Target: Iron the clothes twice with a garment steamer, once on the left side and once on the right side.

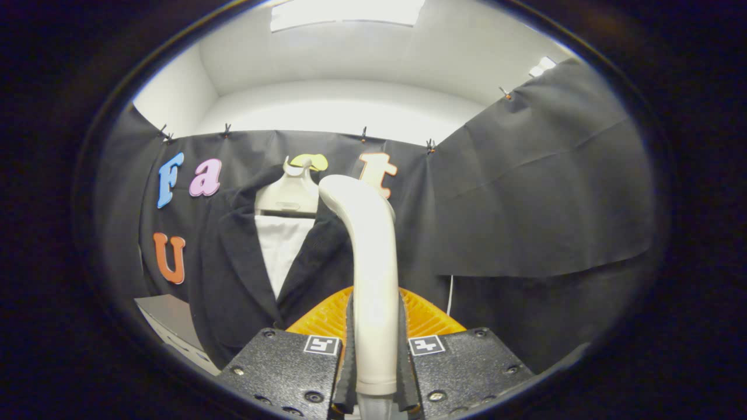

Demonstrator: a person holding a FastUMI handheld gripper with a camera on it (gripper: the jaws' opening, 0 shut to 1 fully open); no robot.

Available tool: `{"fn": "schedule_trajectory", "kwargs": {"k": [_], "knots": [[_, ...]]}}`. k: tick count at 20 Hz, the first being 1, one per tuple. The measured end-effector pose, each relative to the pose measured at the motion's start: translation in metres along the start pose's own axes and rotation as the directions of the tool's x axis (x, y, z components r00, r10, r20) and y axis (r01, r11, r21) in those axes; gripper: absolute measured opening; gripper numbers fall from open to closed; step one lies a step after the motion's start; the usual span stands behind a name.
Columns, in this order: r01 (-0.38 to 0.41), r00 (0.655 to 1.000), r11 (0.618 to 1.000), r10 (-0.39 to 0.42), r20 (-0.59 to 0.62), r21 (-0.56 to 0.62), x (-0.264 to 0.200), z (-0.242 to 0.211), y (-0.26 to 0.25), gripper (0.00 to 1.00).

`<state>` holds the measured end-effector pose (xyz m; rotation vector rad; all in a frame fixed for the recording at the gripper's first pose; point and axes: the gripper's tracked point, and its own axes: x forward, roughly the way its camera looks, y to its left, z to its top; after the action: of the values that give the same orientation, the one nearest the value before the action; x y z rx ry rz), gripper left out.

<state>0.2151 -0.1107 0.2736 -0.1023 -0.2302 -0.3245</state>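
1. Clamping from both sides, the gripper [375, 350] has its two fingers pressed on one garment steamer [367, 262], a smooth, glossy, curved wand rising between them.
2. Just beyond the fingers hangs one dark, coarse-woven jacket [233, 274] (white shirt panel [280, 245] inside) on one pale plastic hanger [289, 195].
3. No readable labels.

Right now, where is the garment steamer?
In the gripper view the garment steamer stands clamped between the gripper fingers, its head just ahead of the dark jacket.
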Motion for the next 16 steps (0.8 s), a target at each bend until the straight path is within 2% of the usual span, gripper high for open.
{"fn": "schedule_trajectory", "kwargs": {"k": [3, 7, 16], "knots": [[0.002, 1.0, 0.998, 0.0, 0.03, -0.066, 0.025, -0.001, 0.004, 0.3], [-0.028, 0.999, 0.996, 0.027, -0.017, -0.079, 0.04, -0.02, 0.018, 0.3], [-0.034, 0.996, 0.99, 0.022, -0.091, -0.139, 0.017, -0.064, 0.012, 0.3]]}}
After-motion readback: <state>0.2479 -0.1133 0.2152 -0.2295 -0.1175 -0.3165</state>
